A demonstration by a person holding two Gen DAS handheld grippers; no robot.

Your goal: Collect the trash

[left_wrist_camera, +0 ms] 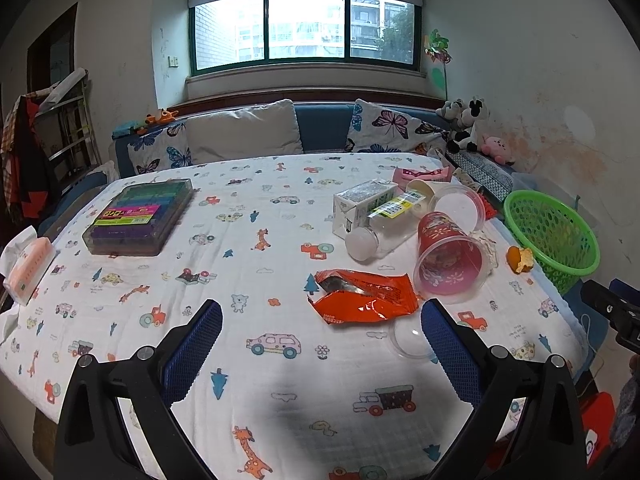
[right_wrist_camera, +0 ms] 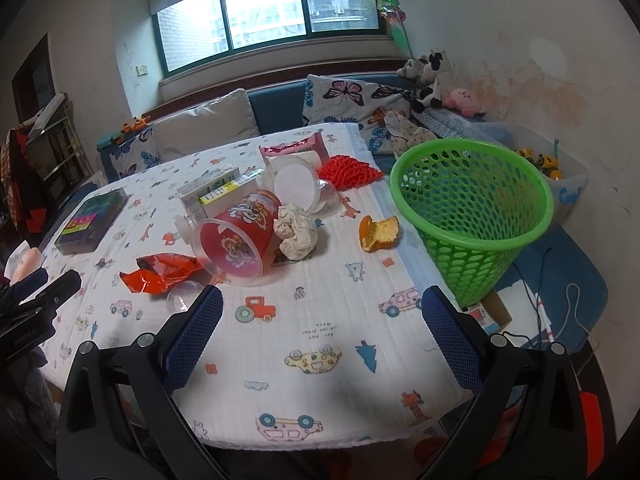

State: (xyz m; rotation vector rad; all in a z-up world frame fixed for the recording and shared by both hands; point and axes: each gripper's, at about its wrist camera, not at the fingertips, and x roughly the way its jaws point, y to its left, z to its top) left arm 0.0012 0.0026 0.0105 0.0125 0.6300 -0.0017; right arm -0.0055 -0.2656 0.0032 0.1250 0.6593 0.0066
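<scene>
Trash lies on the cartoon-print tablecloth [left_wrist_camera: 280, 240]: an orange snack wrapper [left_wrist_camera: 364, 296] [right_wrist_camera: 160, 274], a tipped red plastic cup [left_wrist_camera: 452, 260] [right_wrist_camera: 240, 236], a clear bottle [left_wrist_camera: 384, 232], a carton [left_wrist_camera: 360, 204], a crumpled tissue [right_wrist_camera: 296, 232], a piece of orange peel [left_wrist_camera: 520, 259] [right_wrist_camera: 378, 232] and a clear lid [left_wrist_camera: 408, 338]. A green basket [left_wrist_camera: 552, 232] [right_wrist_camera: 472, 212] stands off the table's right edge. My left gripper [left_wrist_camera: 322, 316] hovers open just in front of the wrapper. My right gripper [right_wrist_camera: 322, 306] is open over bare cloth, nearer than the cup and peel.
A box of coloured items [left_wrist_camera: 140, 216] and a tissue pack [left_wrist_camera: 28, 268] sit at the table's left. A pink packet [left_wrist_camera: 424, 174] and red netting [right_wrist_camera: 352, 172] lie at the far right. A sofa with cushions [left_wrist_camera: 244, 132] stands behind; a clear storage bin [right_wrist_camera: 560, 184] sits beyond the basket.
</scene>
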